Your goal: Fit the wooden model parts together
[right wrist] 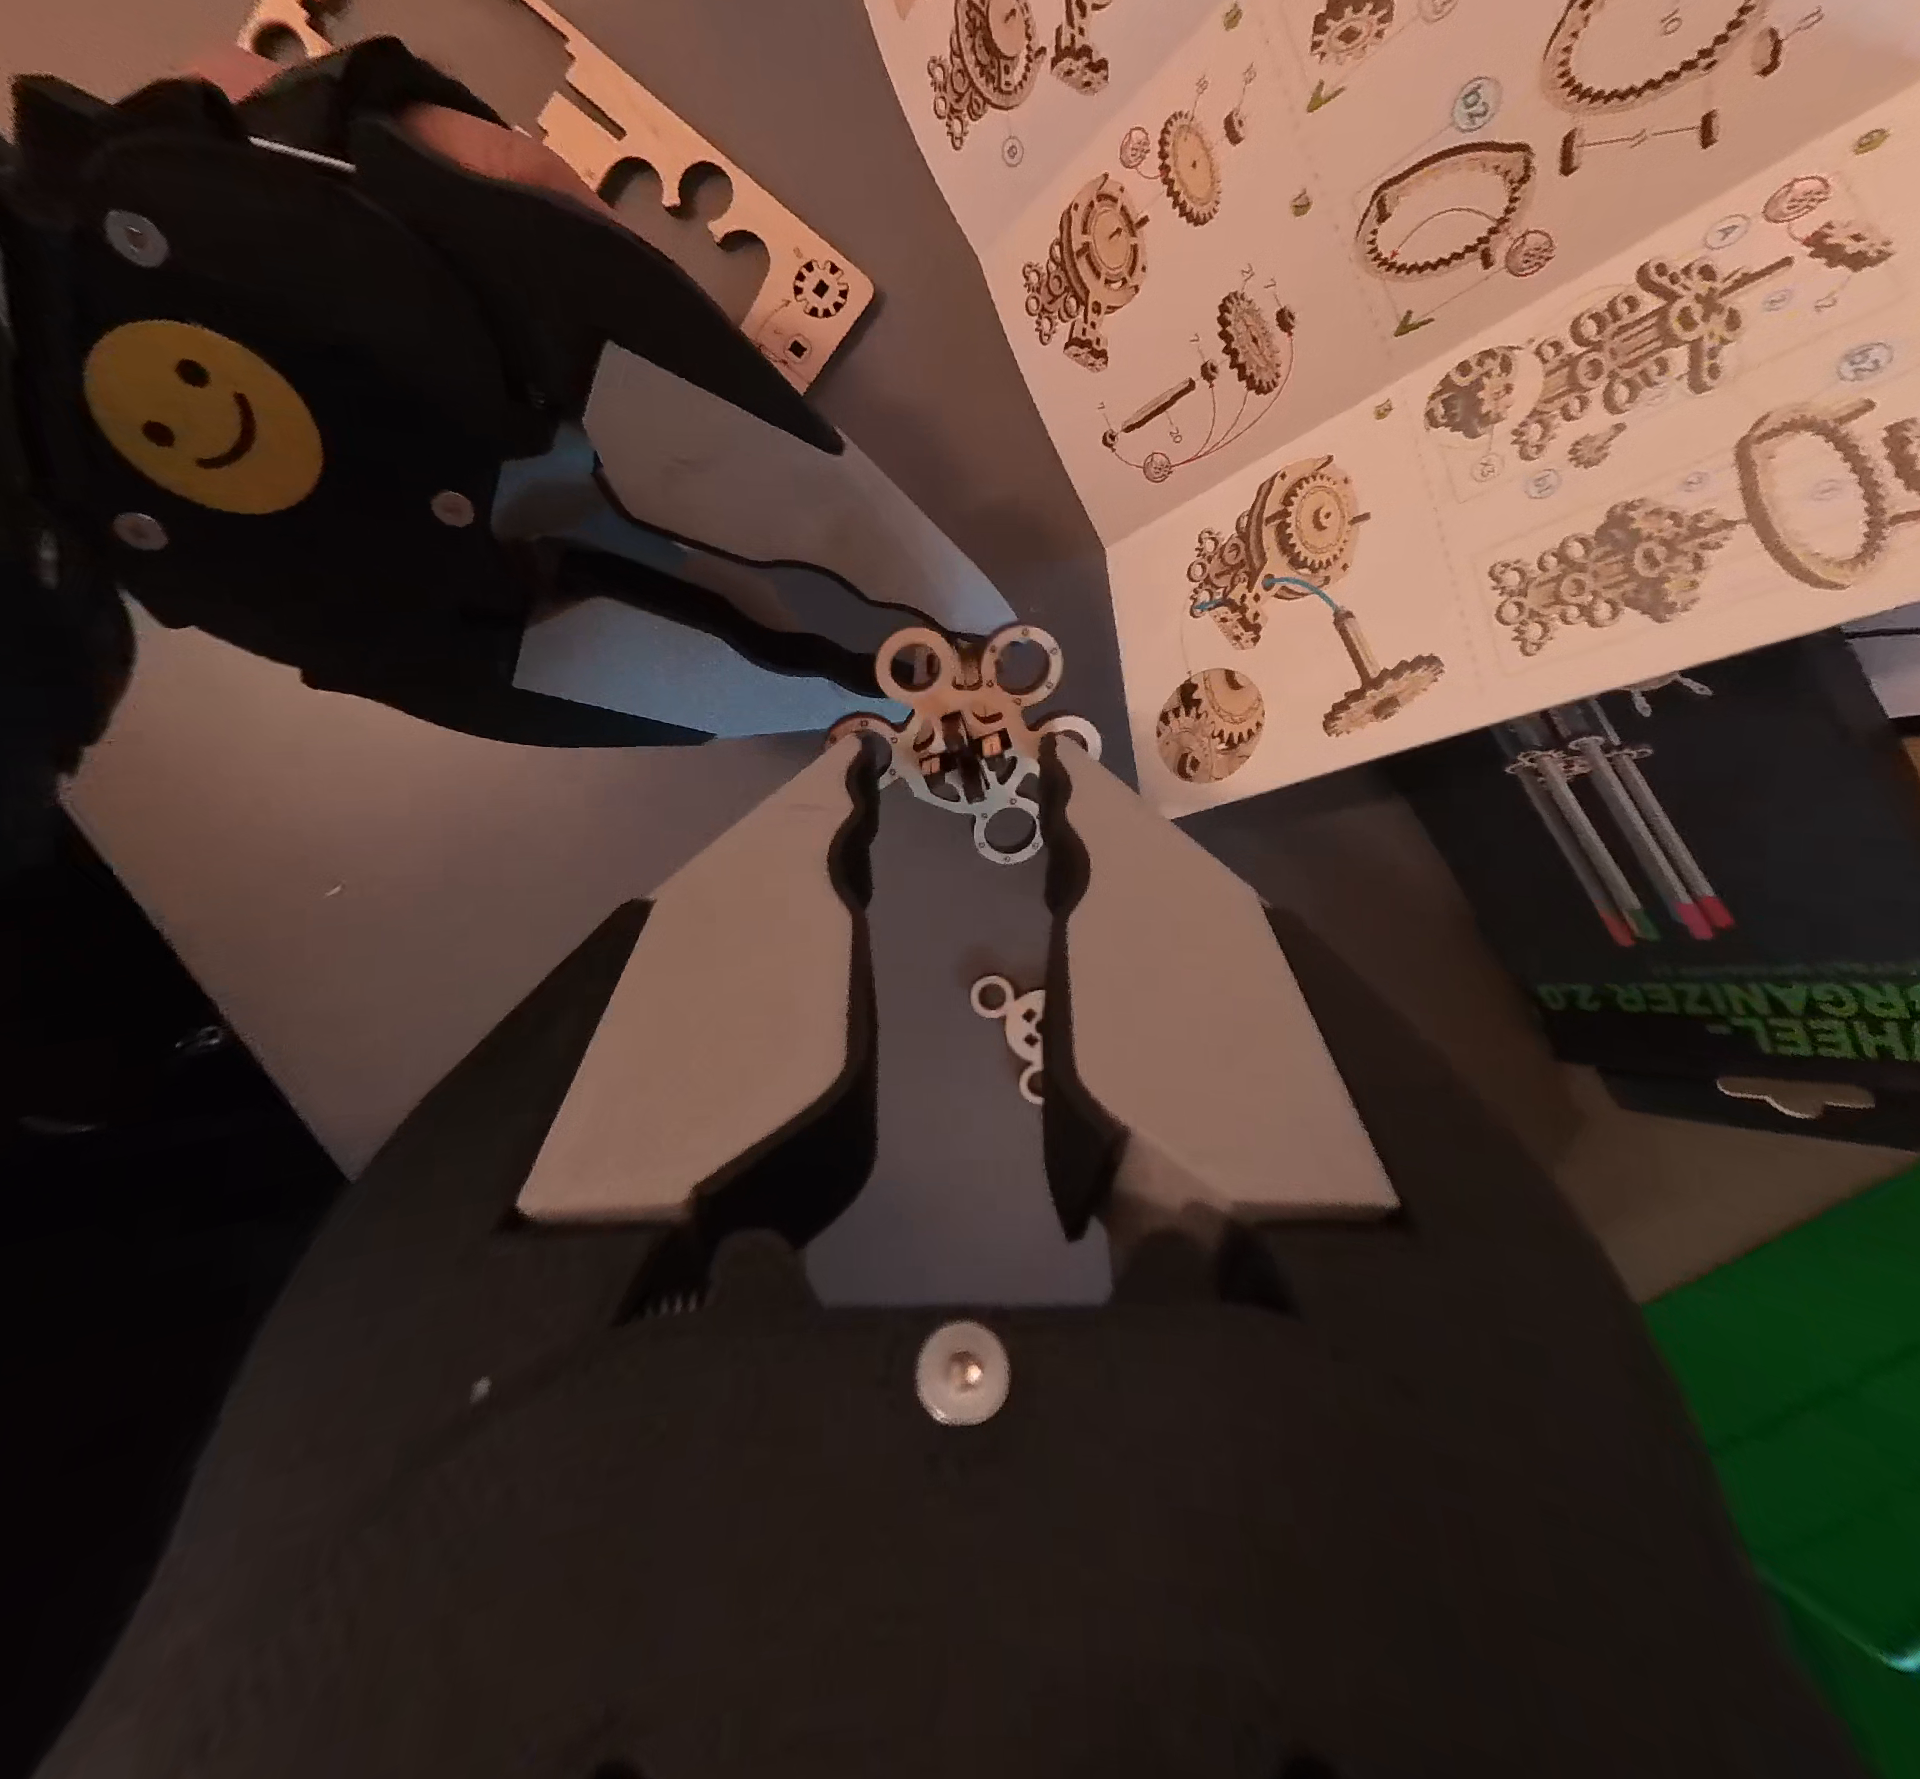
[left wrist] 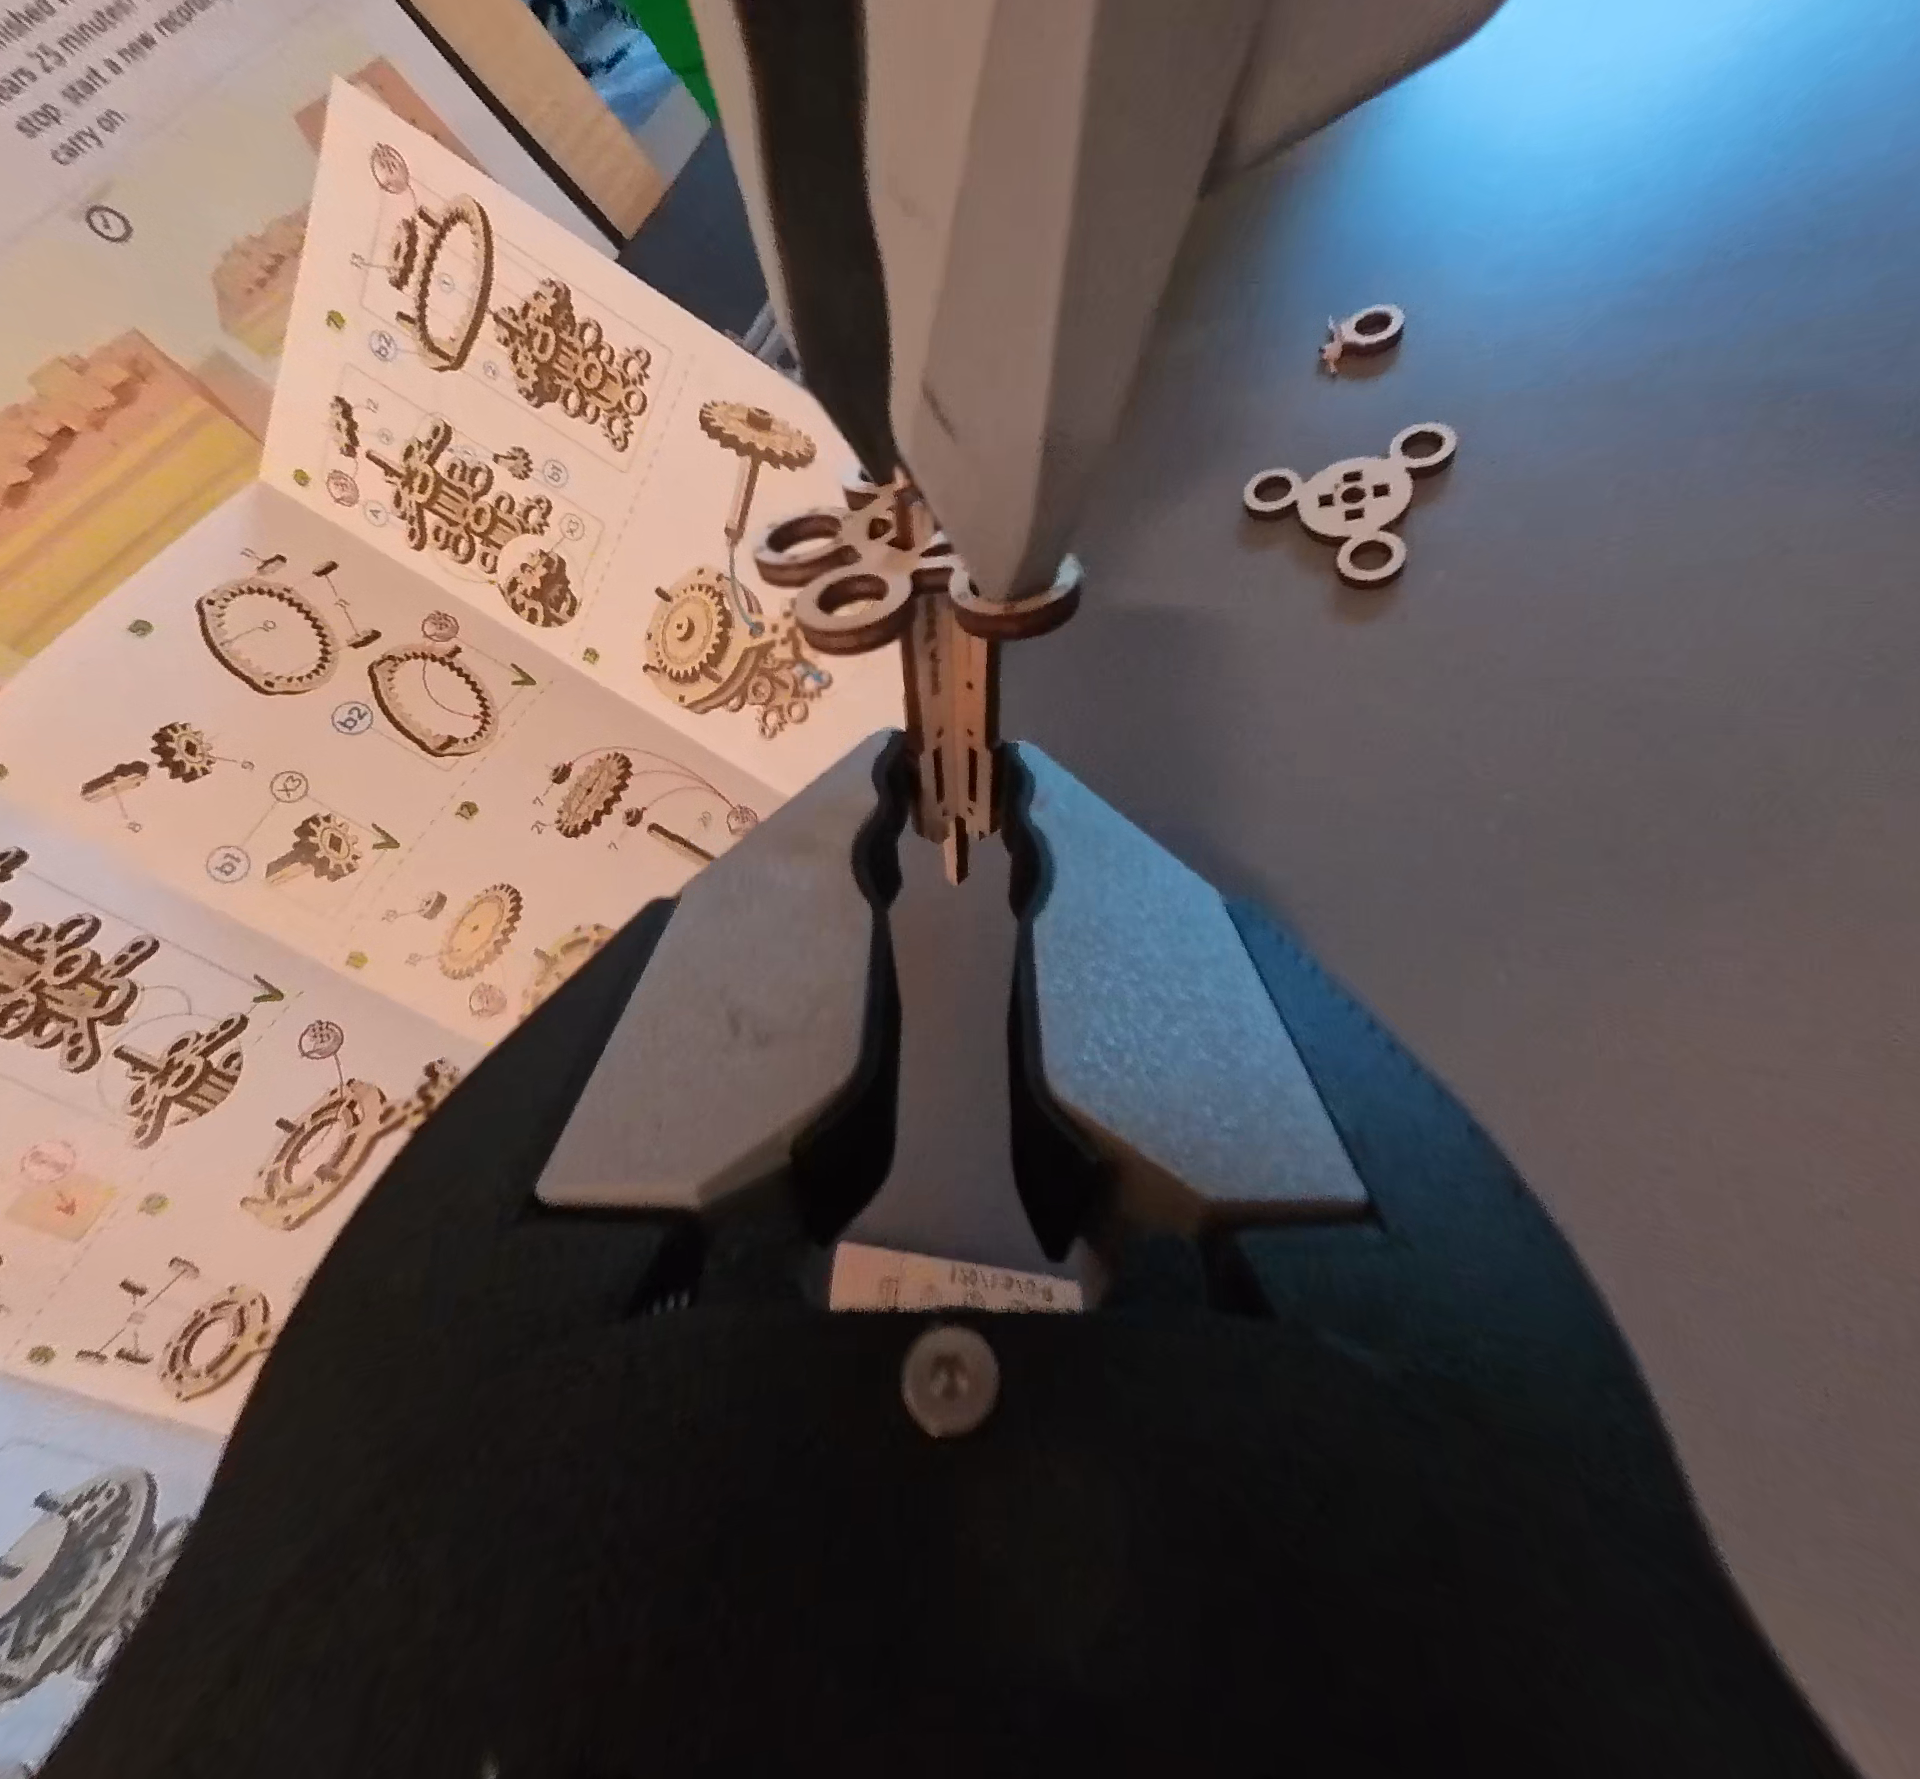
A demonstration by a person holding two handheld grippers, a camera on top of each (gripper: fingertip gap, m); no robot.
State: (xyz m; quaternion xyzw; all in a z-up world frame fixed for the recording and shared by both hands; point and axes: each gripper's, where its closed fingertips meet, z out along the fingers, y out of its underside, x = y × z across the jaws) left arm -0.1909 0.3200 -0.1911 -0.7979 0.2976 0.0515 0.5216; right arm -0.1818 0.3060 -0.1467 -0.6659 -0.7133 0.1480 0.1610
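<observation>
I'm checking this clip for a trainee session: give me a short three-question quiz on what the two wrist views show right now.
1. True or false: the left gripper holds the wooden shaft between its jaws.
2. Multiple choice: the looped wooden plates on the shaft are gripped by A) the right gripper, B) nothing, C) a bare hand.
3. Fill in: on the grey table, apart from the grippers, lie a three-looped flat wooden plate and a small wooden ____.

Key: 1 true; 2 A; 3 ring. The unfolded instruction sheet lies to the left in the left wrist view.
</observation>
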